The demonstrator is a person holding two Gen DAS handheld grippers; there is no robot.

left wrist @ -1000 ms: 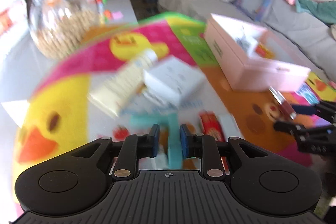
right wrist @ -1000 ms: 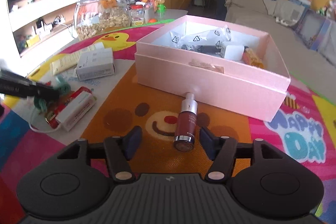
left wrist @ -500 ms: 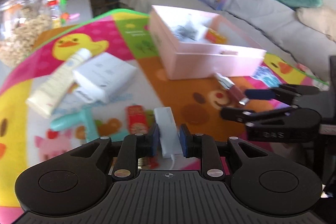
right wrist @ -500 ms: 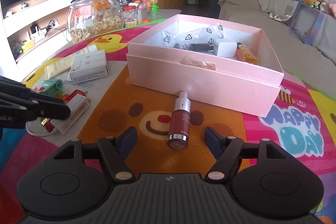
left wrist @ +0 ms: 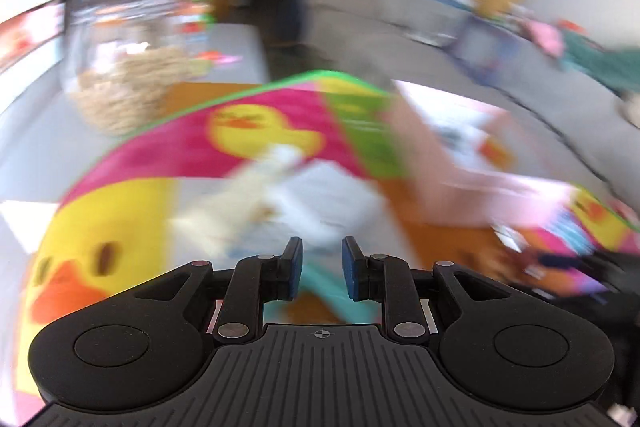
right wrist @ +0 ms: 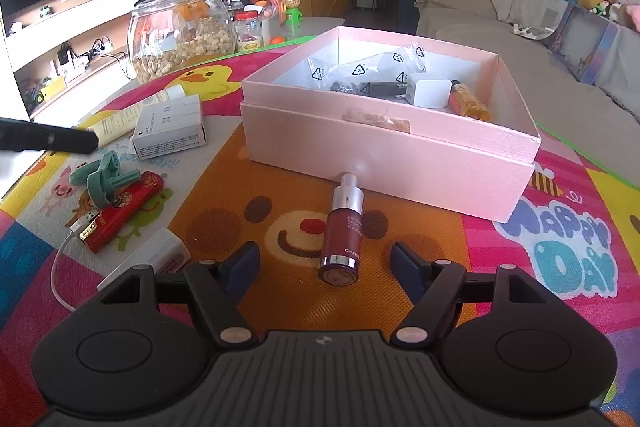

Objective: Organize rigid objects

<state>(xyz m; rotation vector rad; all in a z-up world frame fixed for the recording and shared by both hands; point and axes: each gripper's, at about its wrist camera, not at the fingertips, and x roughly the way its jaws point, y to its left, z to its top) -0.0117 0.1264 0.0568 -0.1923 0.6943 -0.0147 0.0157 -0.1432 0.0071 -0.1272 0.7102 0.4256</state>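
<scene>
In the right wrist view an open pink box (right wrist: 384, 151) holds plastic bags, a white charger and an orange bottle. A dark red serum bottle (right wrist: 342, 231) lies on the mat in front of it. My right gripper (right wrist: 324, 267) is open, its fingers either side of the bottle's base. A teal object (right wrist: 102, 179), red lighter (right wrist: 120, 211), white adapter (right wrist: 156, 255), white carton (right wrist: 170, 133) and cream tube (right wrist: 128, 119) lie left. The left wrist view is blurred; my left gripper (left wrist: 321, 269) has its jaws slightly apart and empty above something teal (left wrist: 340, 297).
A glass jar of nuts (right wrist: 182, 33) and small jars stand at the mat's far left. The colourful play mat (right wrist: 560, 259) covers the table. A grey sofa (right wrist: 520, 27) runs behind the box. My left gripper's fingertip (right wrist: 48, 139) reaches in from the left.
My left gripper has let go of the white adapter, which now lies on the mat, and has swung back left toward the teal object. My right gripper stays open around the serum bottle.
</scene>
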